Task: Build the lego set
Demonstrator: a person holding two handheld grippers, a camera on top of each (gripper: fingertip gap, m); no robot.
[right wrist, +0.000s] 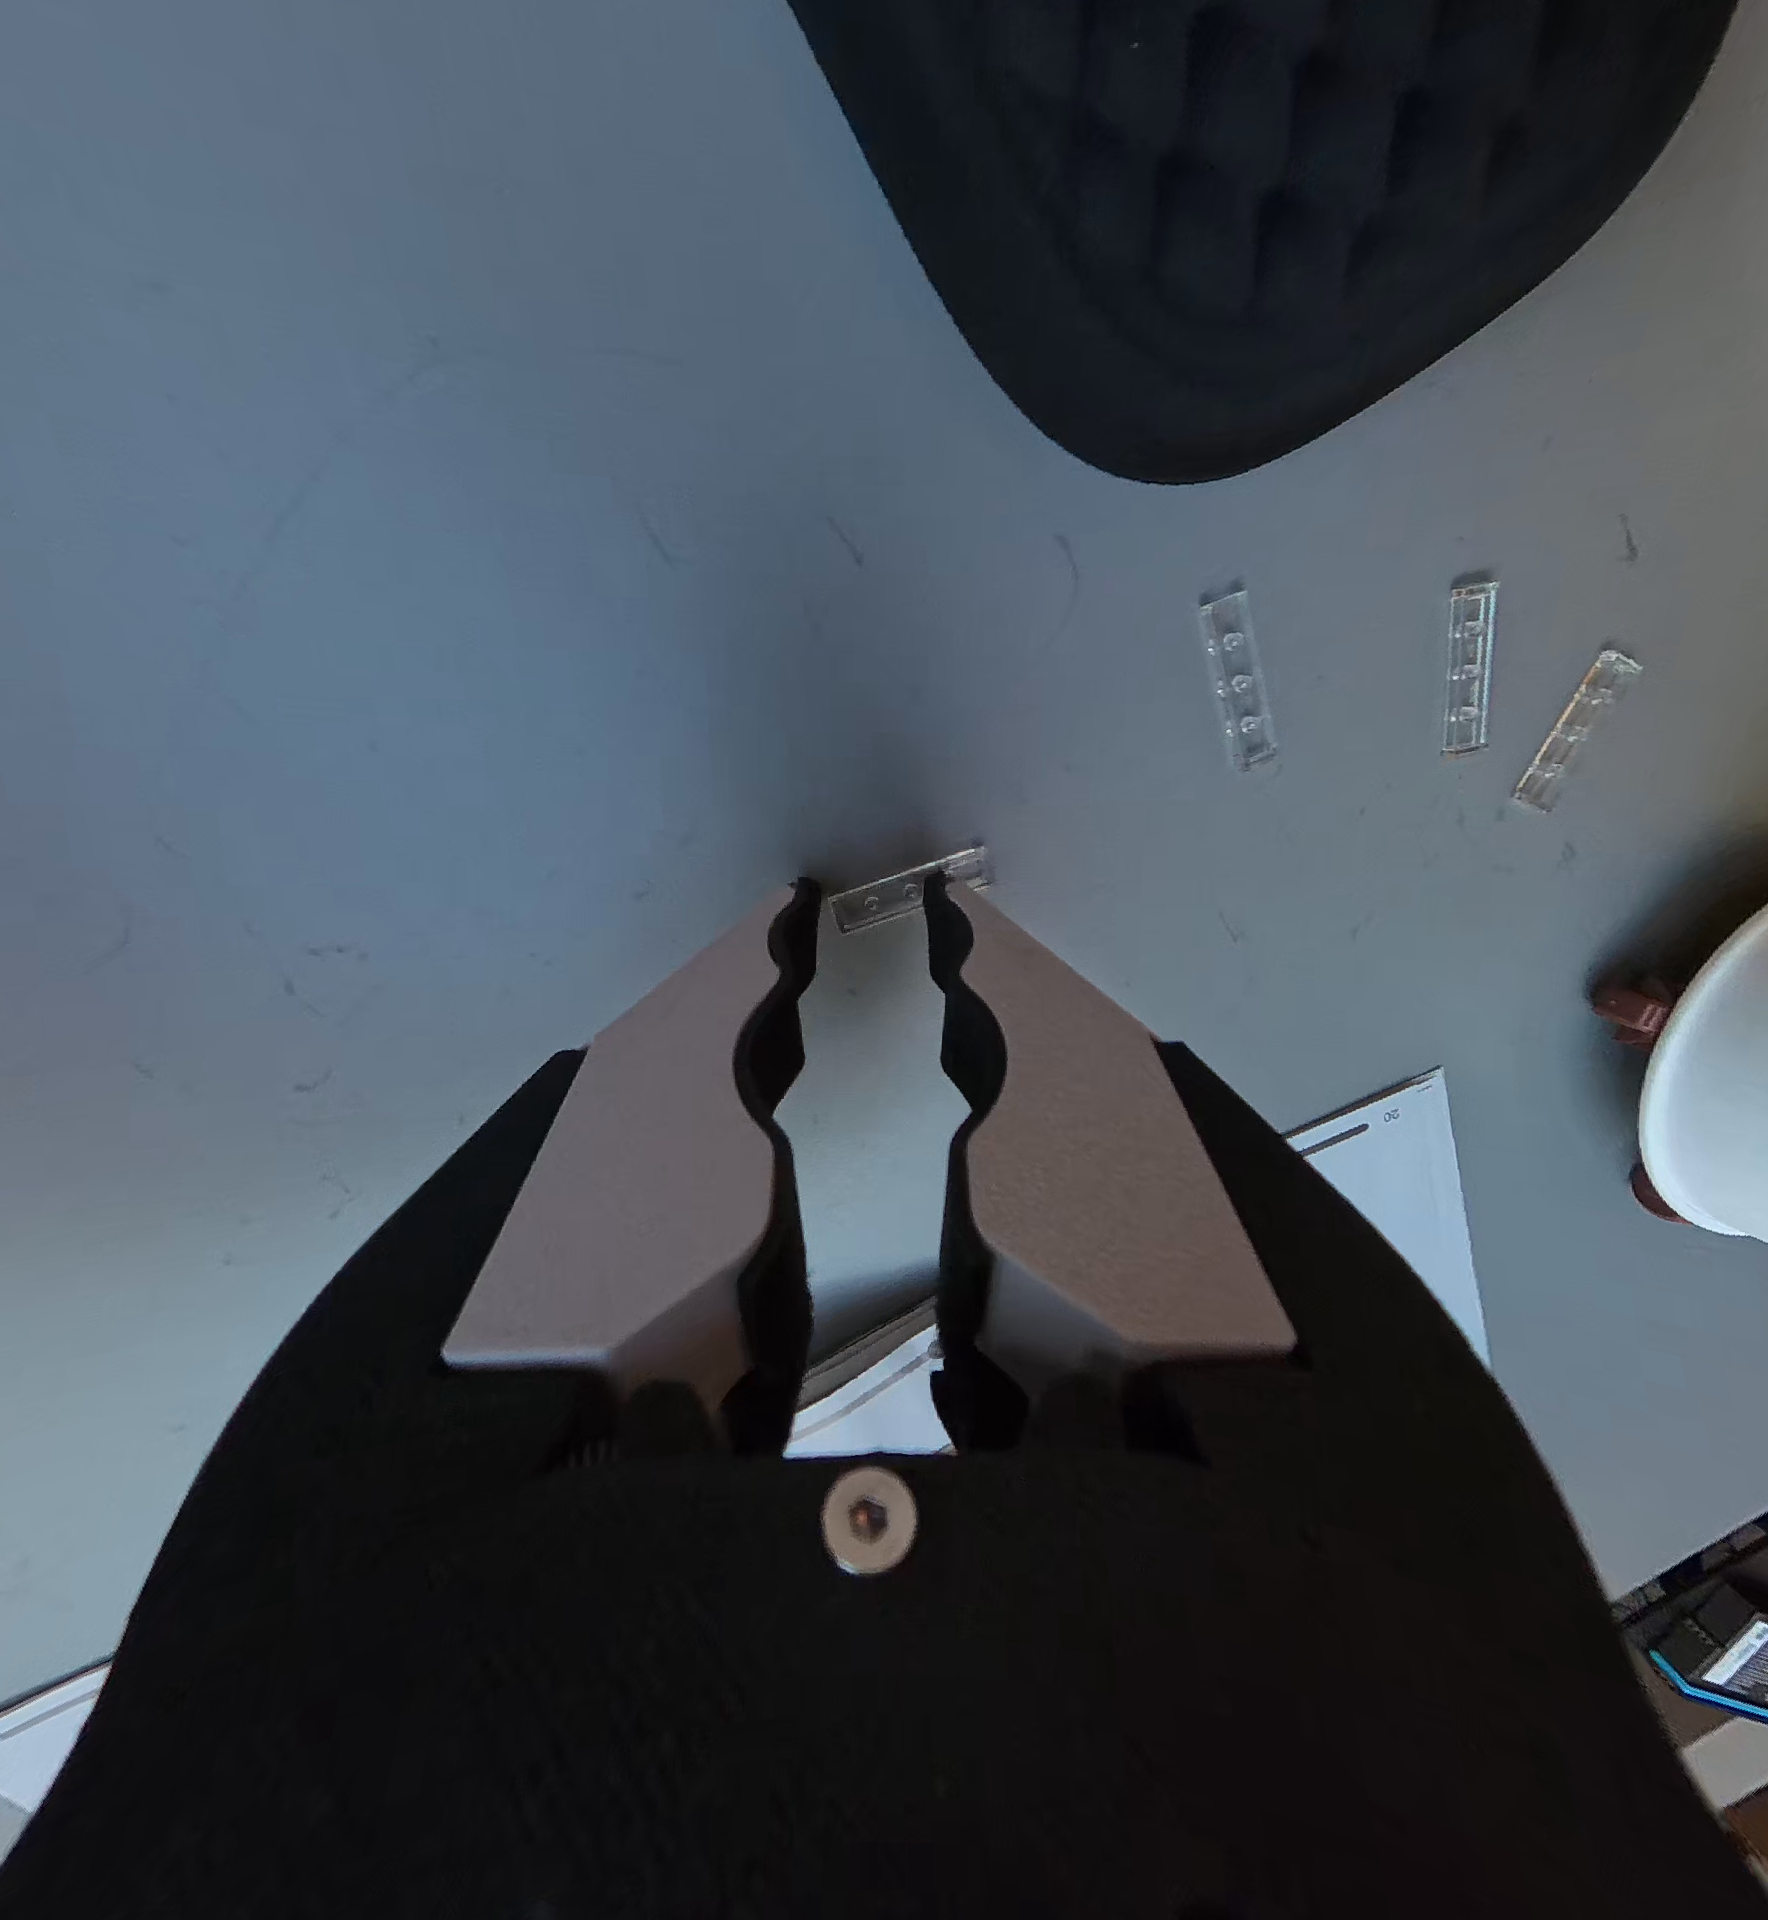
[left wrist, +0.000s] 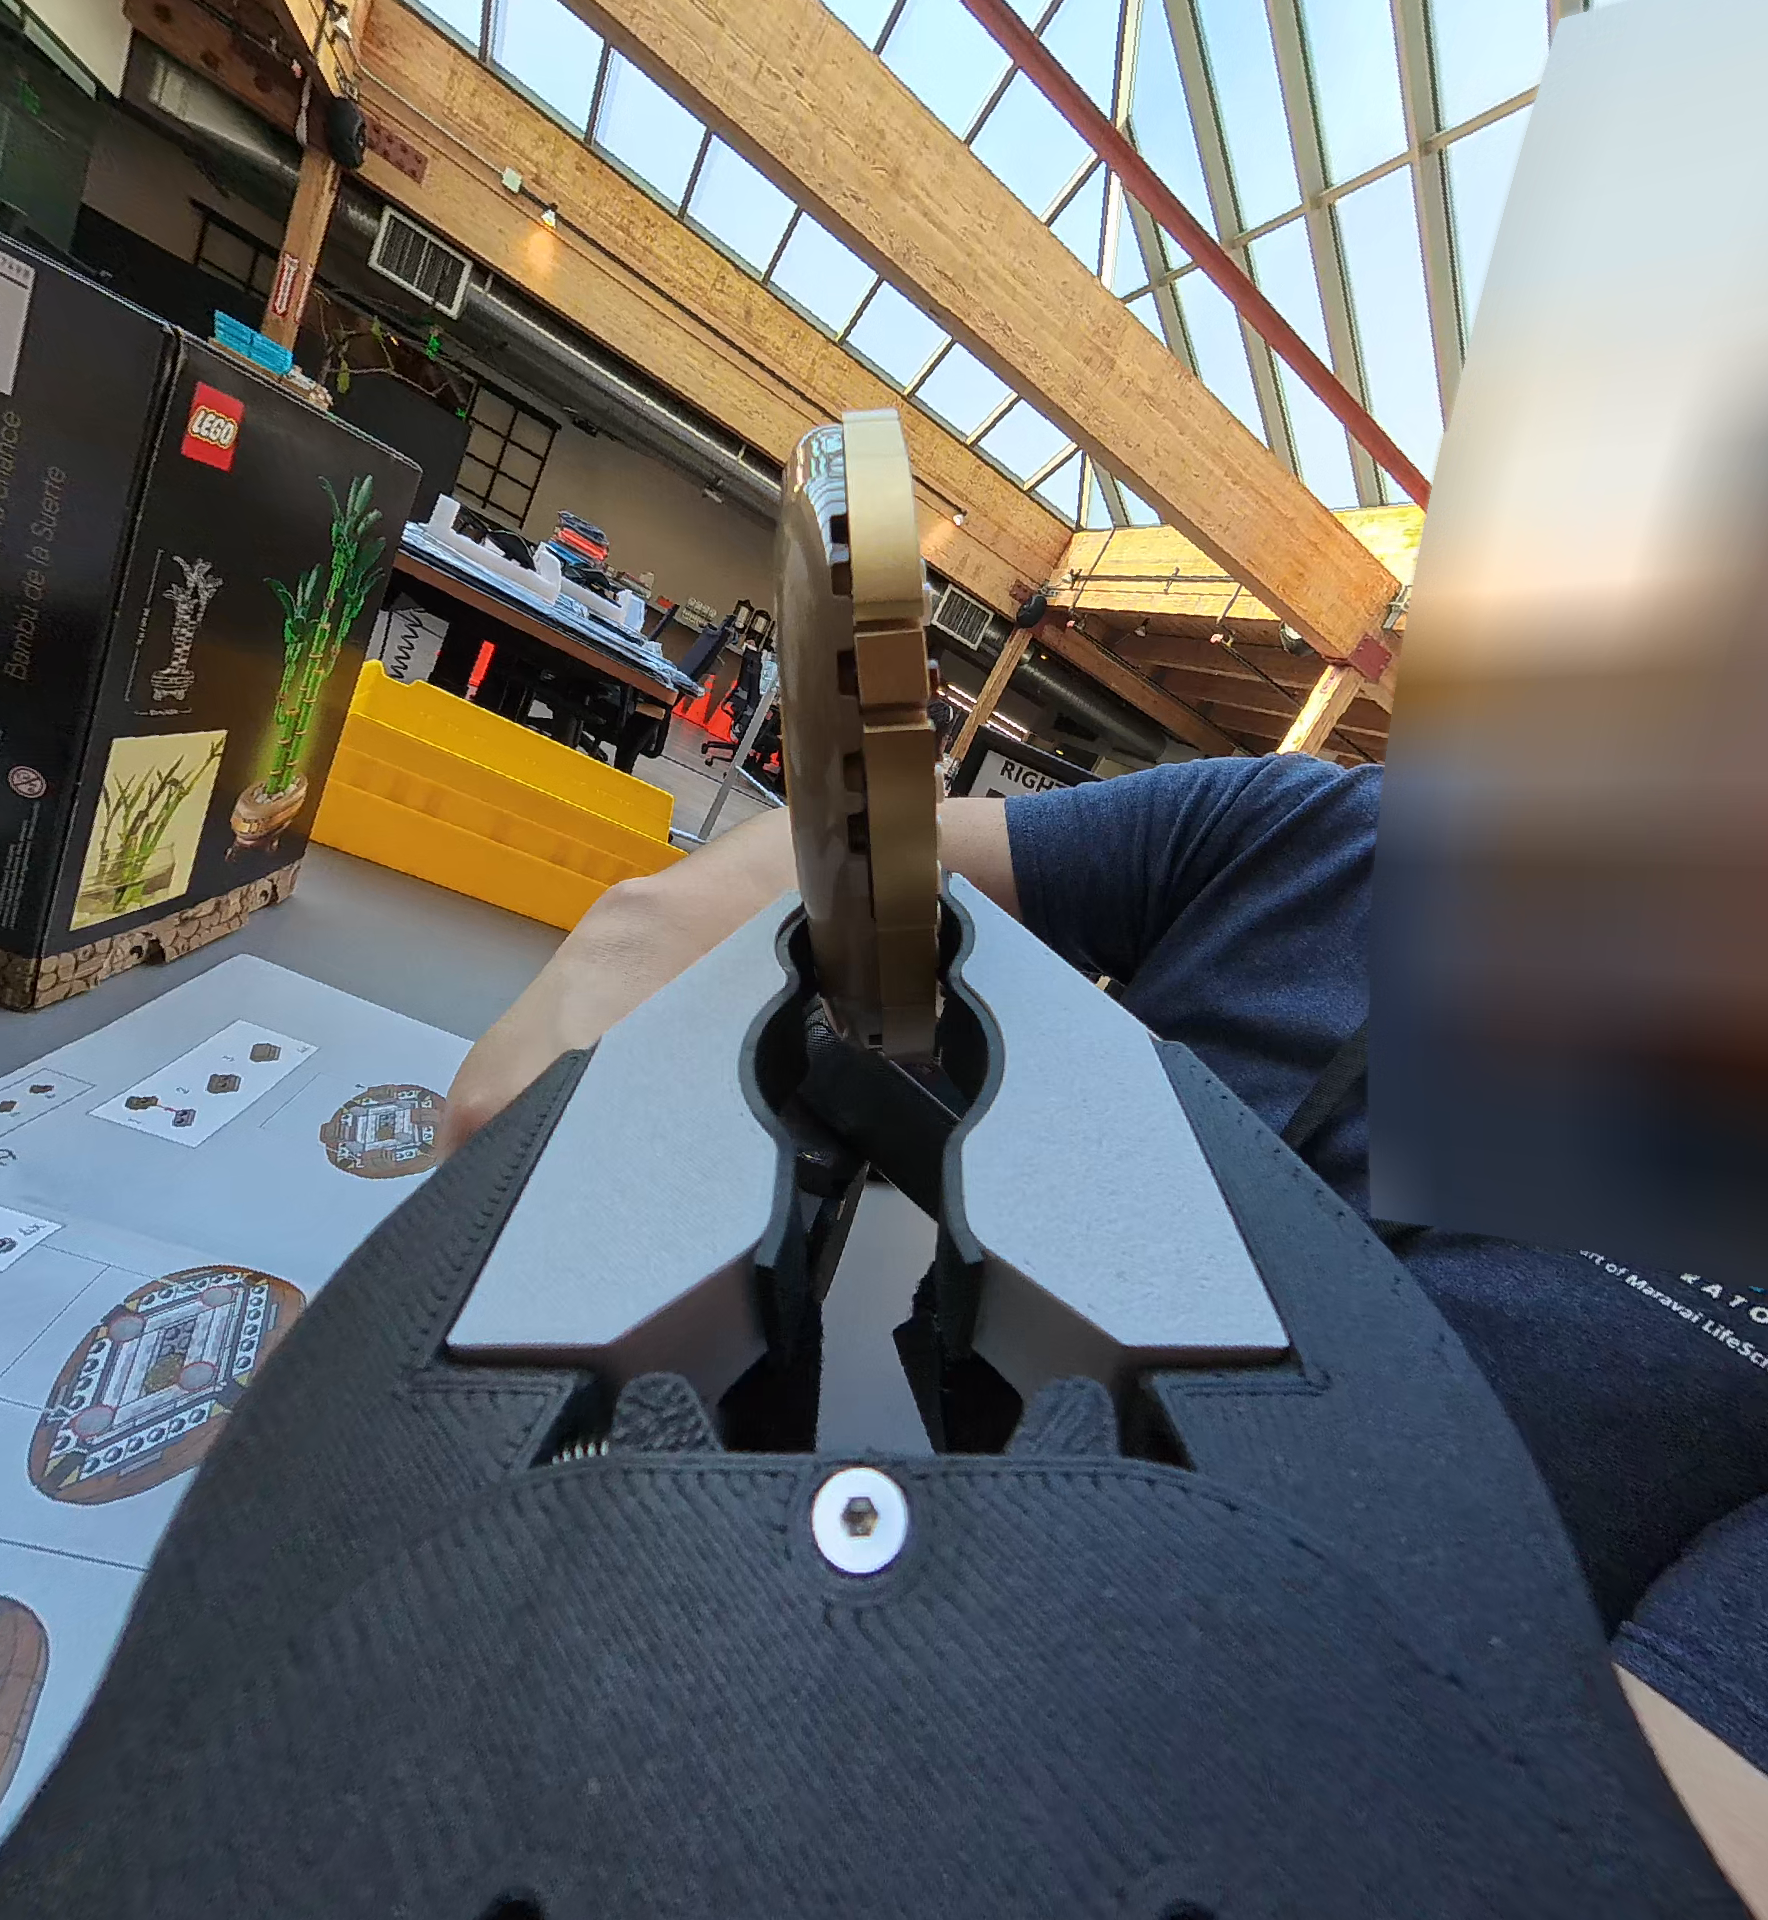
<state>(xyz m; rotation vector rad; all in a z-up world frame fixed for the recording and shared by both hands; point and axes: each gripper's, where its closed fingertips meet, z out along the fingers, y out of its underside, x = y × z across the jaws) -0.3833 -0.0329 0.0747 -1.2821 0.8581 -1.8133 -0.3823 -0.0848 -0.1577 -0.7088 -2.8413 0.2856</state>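
Left gripper (left wrist: 875, 935), clamped on the lower edge of the round tan-and-brown lego base (left wrist: 859, 707); base held on edge, upright, rising straight out beyond the fingertips toward the skylight, probably so that one face stays free to take a part. Just behind the fingers, a person's forearm (left wrist: 651, 935) and dark blue sleeve; below and to the left, the open instruction booklet (left wrist: 163, 1195) flat on the grey table (left wrist: 392, 935), within easy glance; farther left, the black set box (left wrist: 132, 623) standing upright, with a yellow tray (left wrist: 485, 821) beyond it. Right gripper (right wrist: 864, 888), pointed down at the table (right wrist: 340, 520), jaws parted and empty, tips at or very near the surface and straddling one end of a clear flat plate (right wrist: 885, 902) lying crosswise; right finger (right wrist: 937, 904) overlapping the plate, whether touching cannot be told. Likely step: closing across the plate's narrow width to lift it to the held base; thin, slick and flat on the table, so liable to skid or tip. Farther right of the tips, three more clear plates (right wrist: 1238, 686) set out apart from one another, presumably for picking one at a time. Beyond the tips, a black padded object (right wrist: 1275, 208); at far right, a white rounded container (right wrist: 1763, 1091) with small brown pieces (right wrist: 1633, 1013) beside it.
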